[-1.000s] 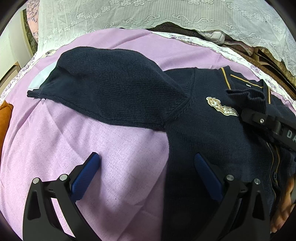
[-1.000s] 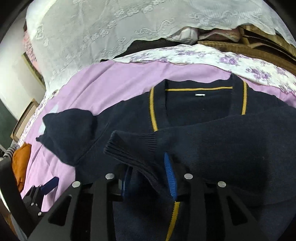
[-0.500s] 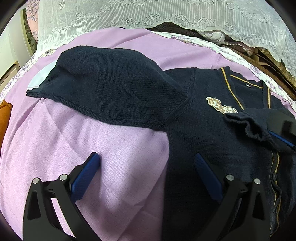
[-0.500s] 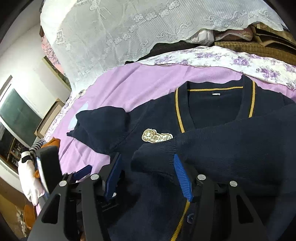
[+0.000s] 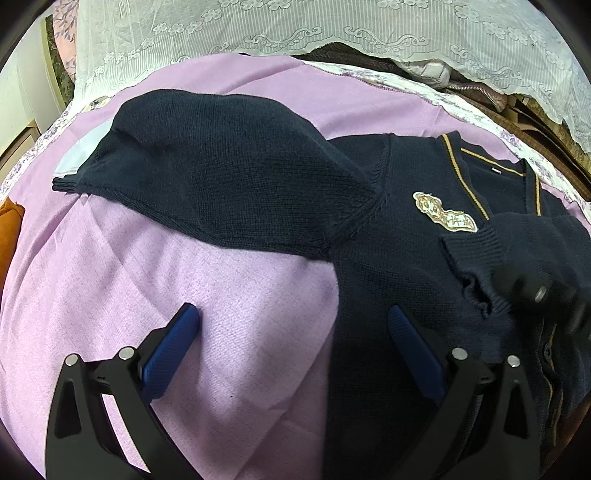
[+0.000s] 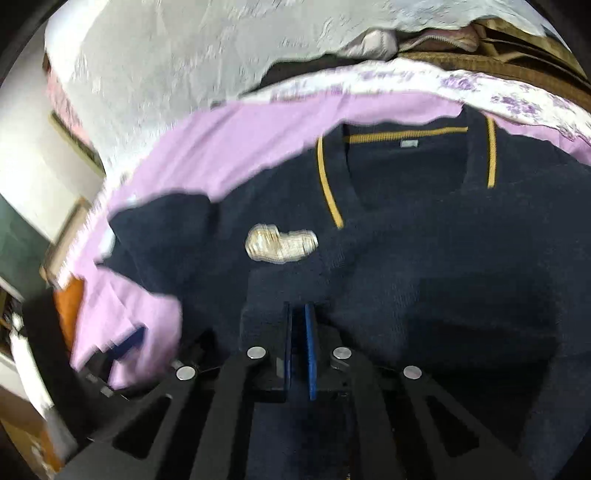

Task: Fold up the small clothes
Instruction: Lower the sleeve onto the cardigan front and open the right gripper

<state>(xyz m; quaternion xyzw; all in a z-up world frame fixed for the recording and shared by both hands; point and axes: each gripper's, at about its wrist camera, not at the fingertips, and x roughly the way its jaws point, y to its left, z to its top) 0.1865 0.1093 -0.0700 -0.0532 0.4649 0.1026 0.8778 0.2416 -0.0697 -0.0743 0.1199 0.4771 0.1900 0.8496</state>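
Observation:
A navy knit cardigan [image 5: 388, 280] with yellow trim and a cream badge [image 5: 443, 218] lies on a purple sheet [image 5: 240, 288]. Its left sleeve [image 5: 221, 177] lies spread out to the left. Its right sleeve is folded across the chest, cuff [image 5: 476, 254] near the badge. My left gripper [image 5: 291, 332] is open and empty, over the sheet and the cardigan's left edge. My right gripper [image 6: 298, 325] has its blue pads together just above the cardigan [image 6: 424, 258] below the badge [image 6: 280, 245]; no cloth shows between them. It also shows in the left wrist view [image 5: 532, 291], by the cuff.
White lace fabric [image 5: 332, 33] drapes along the back. A floral sheet edge [image 6: 480, 88] and brown bedding [image 5: 535, 118] lie at the back right. An orange item [image 5: 9, 229] sits at the left edge of the purple sheet.
My right gripper let go of the right sleeve cuff, then closed its jaws and moved in a blur. The cuff now rests on the chest. My left gripper stayed still and open.

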